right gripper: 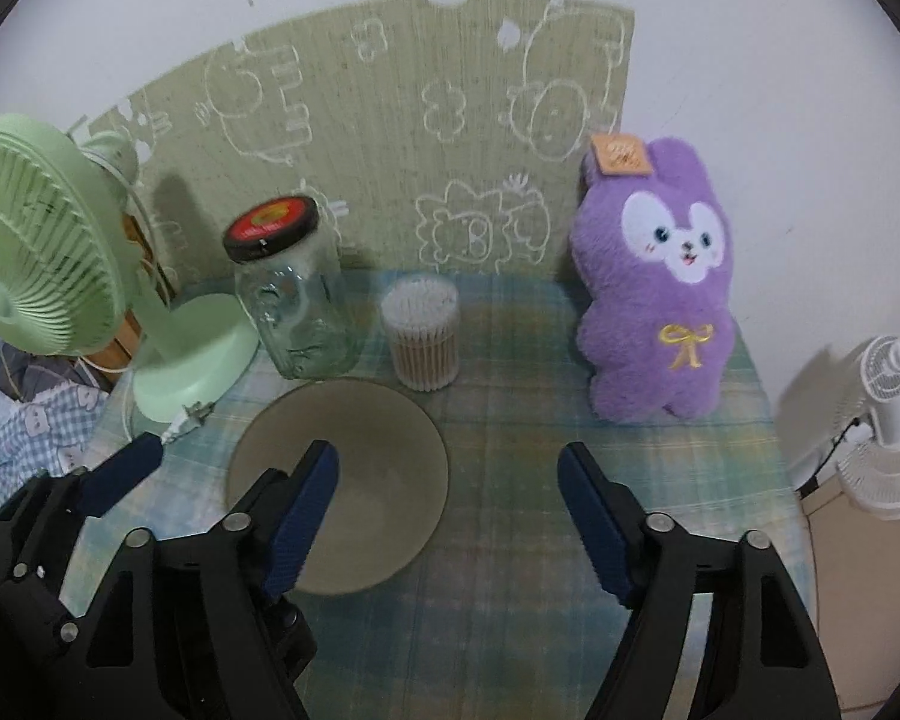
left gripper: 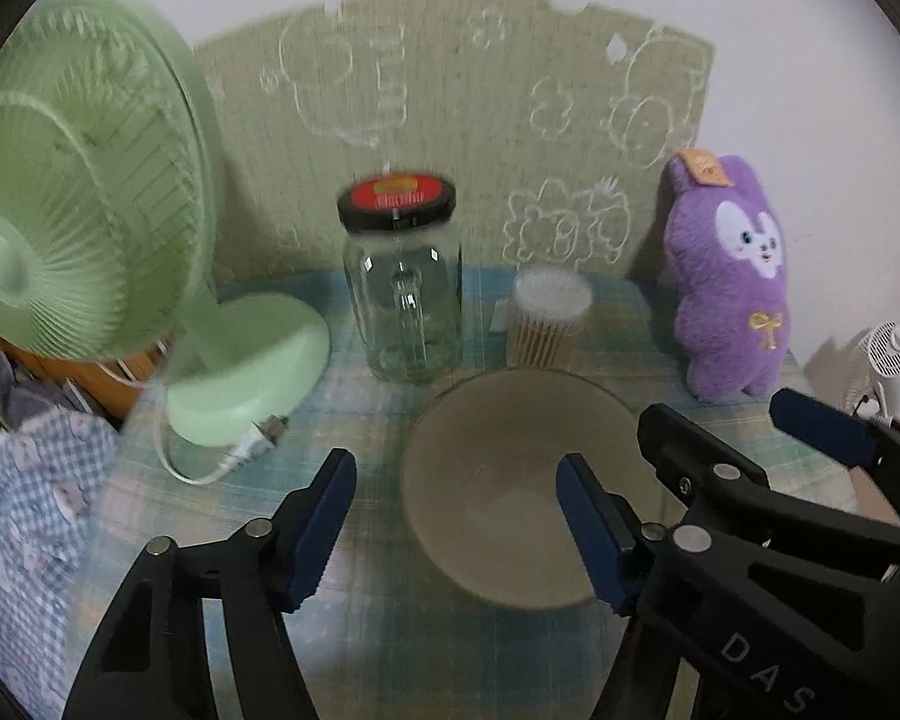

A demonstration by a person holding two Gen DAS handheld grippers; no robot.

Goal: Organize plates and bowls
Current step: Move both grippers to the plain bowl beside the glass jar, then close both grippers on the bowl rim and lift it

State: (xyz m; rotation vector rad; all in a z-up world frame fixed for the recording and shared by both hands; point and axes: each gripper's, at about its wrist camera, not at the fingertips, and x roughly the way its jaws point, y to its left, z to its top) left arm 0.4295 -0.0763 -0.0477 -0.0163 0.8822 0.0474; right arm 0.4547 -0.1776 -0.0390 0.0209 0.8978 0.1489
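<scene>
While both grippers hang above the table (right gripper: 510, 540) with nothing in them, I judge the step in hand to be the first pick of the bowl (left gripper: 510, 480), which sits empty on the plaid cloth, just in front of the jar (left gripper: 402, 300) and the swab tub (left gripper: 549, 324).

Working left to right: my left gripper (left gripper: 456, 522) has its tongs wide apart. Its right finger overlaps the bowl's interior at about 4 o'clock of the bowl; its left finger stands clear of the rim at 9 o'clock. Whether it touches the bowl I cannot tell. My right gripper (right gripper: 447, 516) is likewise spread, its left finger over the bowl's middle, its right finger over bare cloth.

To do the pick well, I would use one gripper only: straddle the near rim, one finger inside and one outside, then close on the wall. The grippers are close together, so I would draw the idle one away first. The jar and the fan (left gripper: 78, 180) stand near at 11 and 9 o'clock; a low, straight lift should avoid them.

Differences between views: only the right view shows bare cloth at 3 o'clock of the bowl, before the plush (right gripper: 654, 276), a possible set-down spot. The left view is blurred, yet shows the bowl's depth better. No plate appears in either.
</scene>
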